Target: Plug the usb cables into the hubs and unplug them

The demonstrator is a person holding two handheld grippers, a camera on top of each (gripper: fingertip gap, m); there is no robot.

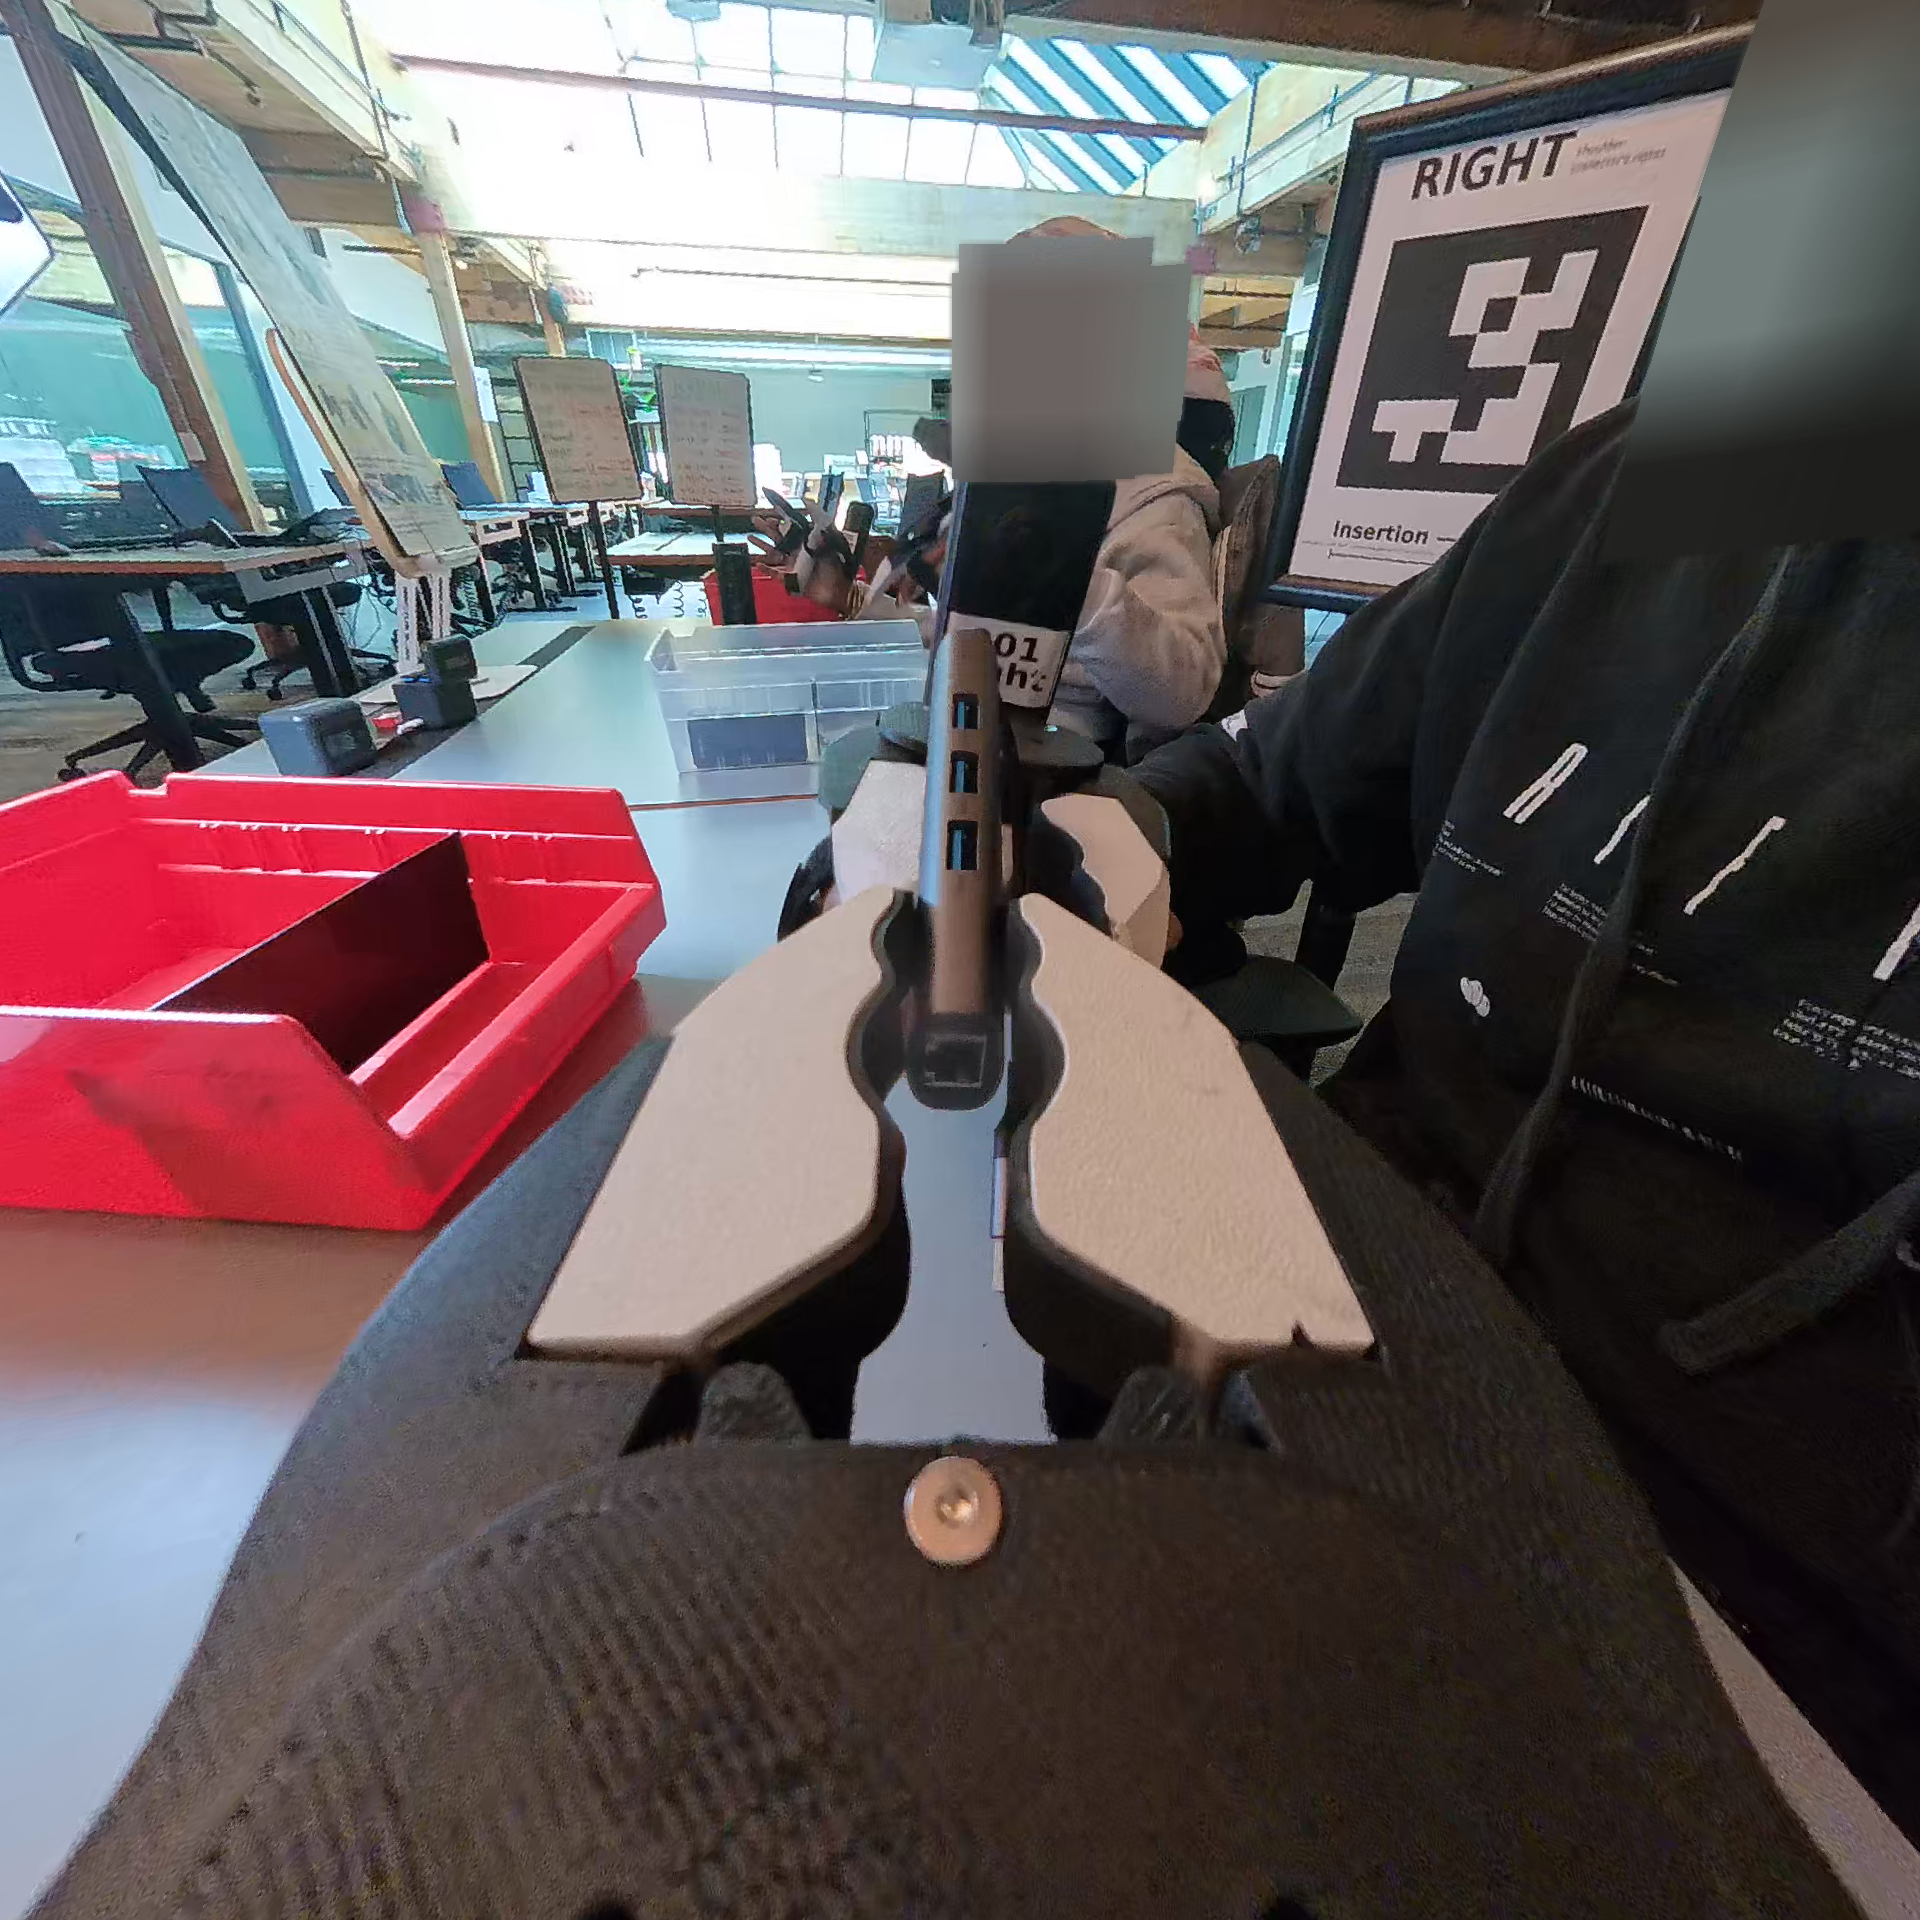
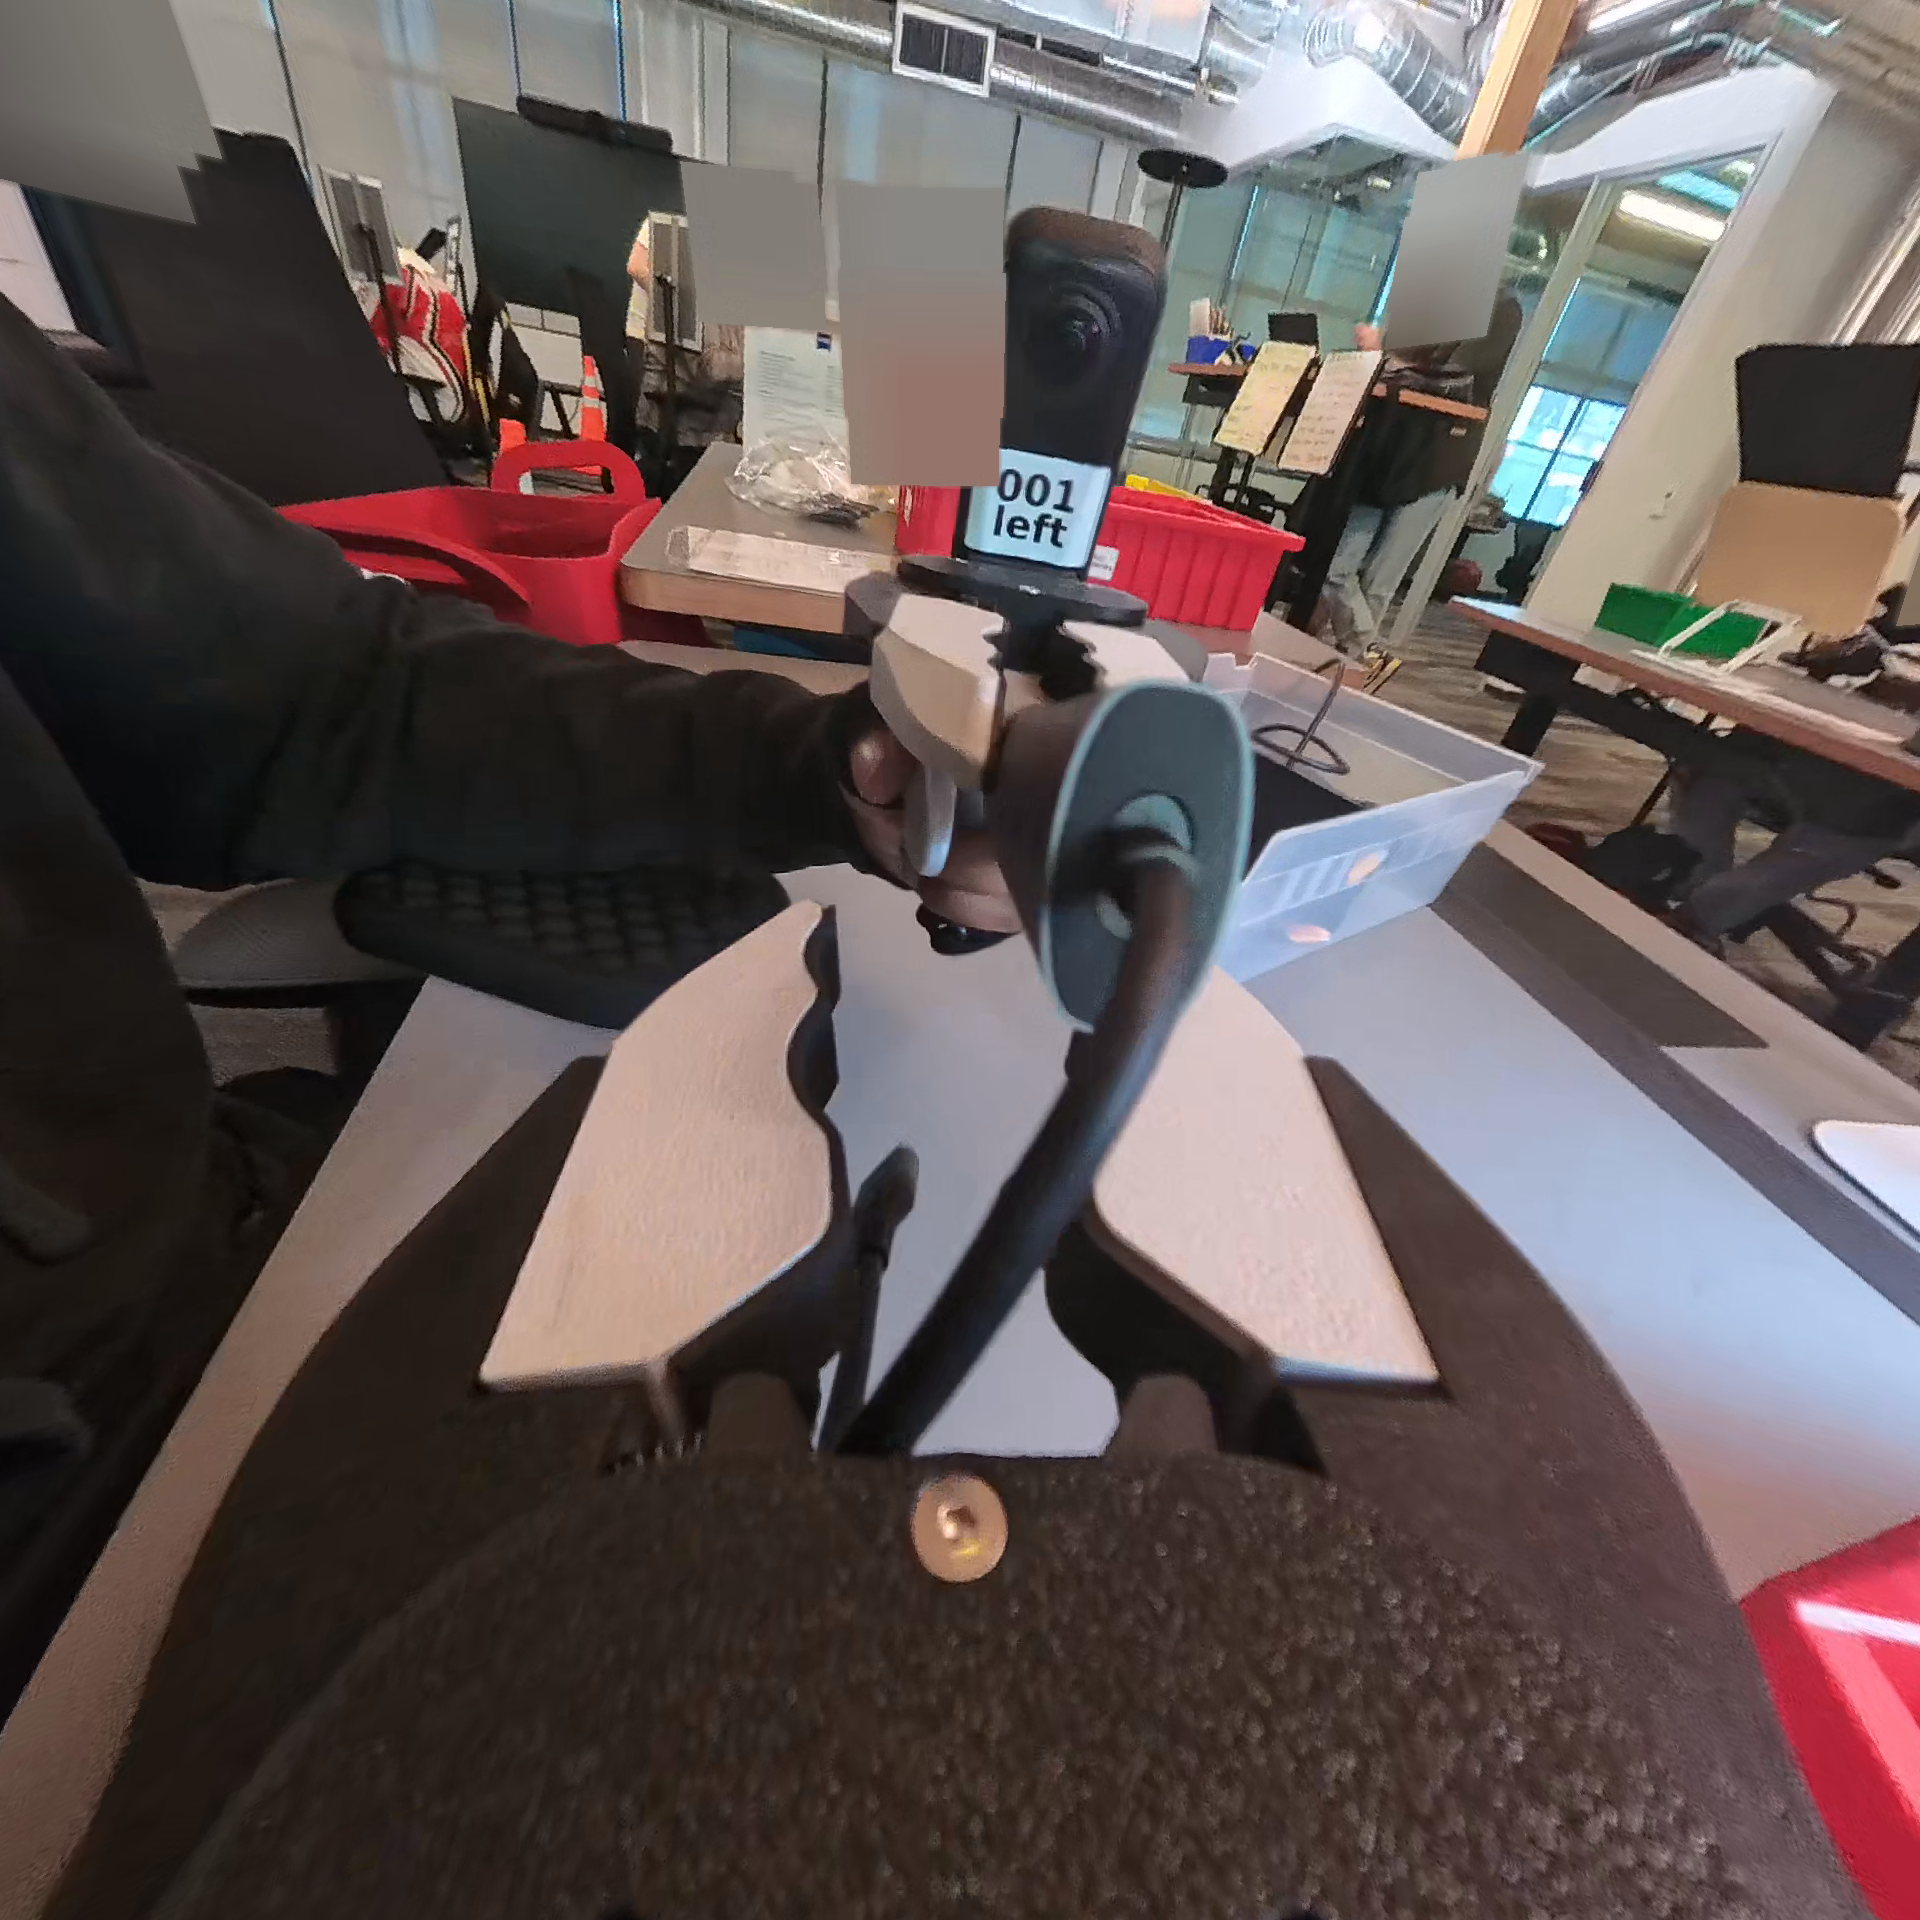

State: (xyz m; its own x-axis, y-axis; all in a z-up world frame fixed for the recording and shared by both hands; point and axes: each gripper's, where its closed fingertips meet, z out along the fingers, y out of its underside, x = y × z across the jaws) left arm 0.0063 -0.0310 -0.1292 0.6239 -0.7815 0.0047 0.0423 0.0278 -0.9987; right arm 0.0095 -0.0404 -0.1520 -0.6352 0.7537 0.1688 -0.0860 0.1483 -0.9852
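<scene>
My left gripper (image 1: 951,920) is shut on a grey USB hub (image 1: 961,831) and holds it above the table, pointing away. The hub shows three blue ports on its side and a square port at its near end. Beyond it, the right gripper's fingers (image 1: 1112,862) stand apart on either side of the hub's far end. In the right wrist view the hub's oval end (image 2: 1153,831) faces me, and its black cable (image 2: 1049,1195) hangs down between the fingers of my open right gripper (image 2: 997,966). A small black plug (image 2: 883,1184) on a thin lead lies loose between those fingers.
A red bin (image 1: 312,987) with a black divider sits on the grey table (image 1: 156,1403) to the left. A clear plastic box (image 1: 779,696) stands farther back. A person in a black hoodie (image 1: 1662,935) fills the right side. A framed marker sign (image 1: 1496,343) stands behind. Only a small space, under 4 cm, lies between the two pairs of fingers.
</scene>
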